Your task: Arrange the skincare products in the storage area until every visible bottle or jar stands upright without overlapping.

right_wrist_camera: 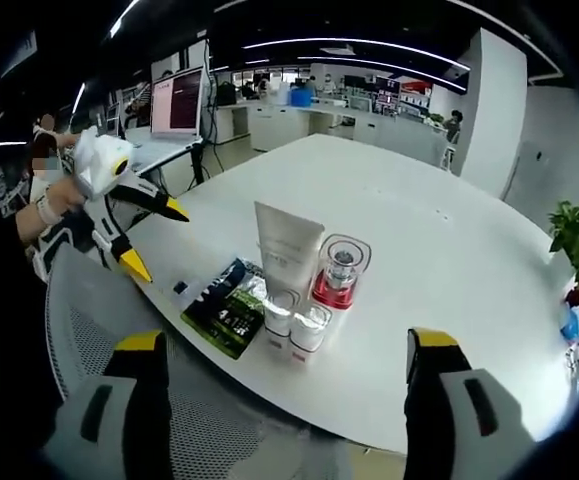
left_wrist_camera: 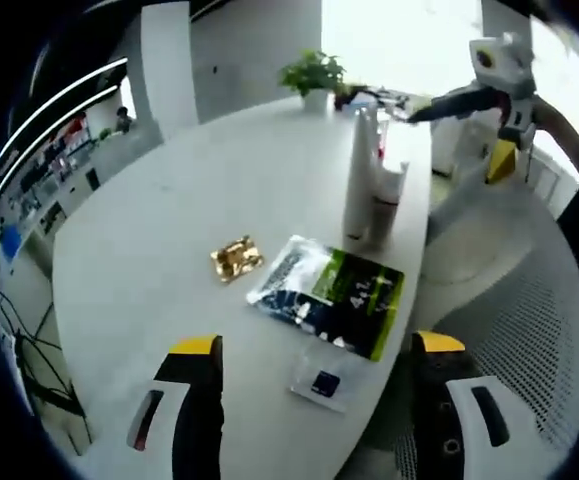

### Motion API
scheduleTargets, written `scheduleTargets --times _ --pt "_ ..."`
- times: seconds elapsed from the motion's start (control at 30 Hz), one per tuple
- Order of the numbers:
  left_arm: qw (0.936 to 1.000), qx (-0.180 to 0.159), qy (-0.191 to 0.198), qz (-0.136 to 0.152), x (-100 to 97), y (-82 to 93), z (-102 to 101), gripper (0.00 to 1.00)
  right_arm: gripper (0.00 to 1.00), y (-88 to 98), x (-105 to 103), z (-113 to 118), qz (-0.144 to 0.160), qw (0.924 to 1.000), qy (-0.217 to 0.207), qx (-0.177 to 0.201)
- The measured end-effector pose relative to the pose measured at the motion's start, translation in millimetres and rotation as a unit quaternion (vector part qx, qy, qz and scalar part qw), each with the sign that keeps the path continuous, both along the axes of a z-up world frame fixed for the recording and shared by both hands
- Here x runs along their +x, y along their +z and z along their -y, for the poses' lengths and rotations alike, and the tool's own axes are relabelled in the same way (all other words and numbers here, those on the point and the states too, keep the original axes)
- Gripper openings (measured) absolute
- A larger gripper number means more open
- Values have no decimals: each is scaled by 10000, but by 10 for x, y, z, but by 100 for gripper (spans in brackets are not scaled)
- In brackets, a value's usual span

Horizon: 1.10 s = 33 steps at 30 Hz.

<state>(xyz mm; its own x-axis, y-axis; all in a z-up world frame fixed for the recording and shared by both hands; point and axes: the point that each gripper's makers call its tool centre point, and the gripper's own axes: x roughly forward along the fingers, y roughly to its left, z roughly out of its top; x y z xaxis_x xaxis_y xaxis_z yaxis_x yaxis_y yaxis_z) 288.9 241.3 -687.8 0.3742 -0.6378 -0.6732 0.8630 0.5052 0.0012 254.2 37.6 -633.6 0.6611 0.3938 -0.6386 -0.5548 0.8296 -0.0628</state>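
So the skincare stuff is bunched together near the desk (right_wrist_camera: 449, 250) edge closest to the mesh chair (right_wrist_camera: 199, 420): a tall white tube (right_wrist_camera: 287, 245) standing on its cap, a clear jar with a red base (right_wrist_camera: 339, 272) right beside it, and two small white-capped bottles (right_wrist_camera: 297, 322) just in front of the tube, all upright and packed tight, touching or nearly so. From the left gripper view the same cluster (left_wrist_camera: 369, 190) sits by the desk's right edge, with the tube the tallest thing there. A dark and green flat packet (left_wrist_camera: 331, 295) lies flat on the desk near the cluster, a small gold wrapper (left_wrist_camera: 236, 258) sits just beside it toward the middle of the desk, and a little clear sachet with a dark square (left_wrist_camera: 323, 381) lies near the closest edge. The left tool (left_wrist_camera: 314, 350) has its jaws spread wide with nothing in them, hovering over the near edge of the desk. The right tool (right_wrist_camera: 284, 345) is wide open too, empty, above the chair and aimed at the cluster. There's a potted plant (left_wrist_camera: 312, 75) at the far end of the desk and a laptop (right_wrist_camera: 177, 105) on another desk further back.
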Motion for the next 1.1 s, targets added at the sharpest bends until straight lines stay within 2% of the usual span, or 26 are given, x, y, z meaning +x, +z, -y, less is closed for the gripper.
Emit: scheduleTargets --times 0.13,0.23,0.37,0.47,0.53,0.67,0.97,1.1 --pt "9997 -203 133 22 -18 150 -41 79 99 23 11 -30 58 10000 -32 -6" --pt "9995 -247 141 139 -62 253 -59 81 99 40 14 -90 111 9999 8 -12" --pt "9993 -266 199 197 -46 333 -154 86 99 58 10 -164 152 9999 53 57" --pt "9990 -334 206 226 -66 387 -203 88 99 40 32 -163 161 9999 -4 -33" --pt "9991 -304 150 252 -90 403 -232 88 99 45 36 -159 154 9999 -47 -45" --pt "9991 -271 114 305 -91 417 -294 92 99 128 78 -174 347 9993 -162 38" --pt "9991 -265 -11 332 -79 444 -327 96 100 68 67 -205 187 9997 -147 -75" --pt "9987 -250 -85 430 -41 457 -312 97 100 76 92 -184 232 9995 -177 -117"
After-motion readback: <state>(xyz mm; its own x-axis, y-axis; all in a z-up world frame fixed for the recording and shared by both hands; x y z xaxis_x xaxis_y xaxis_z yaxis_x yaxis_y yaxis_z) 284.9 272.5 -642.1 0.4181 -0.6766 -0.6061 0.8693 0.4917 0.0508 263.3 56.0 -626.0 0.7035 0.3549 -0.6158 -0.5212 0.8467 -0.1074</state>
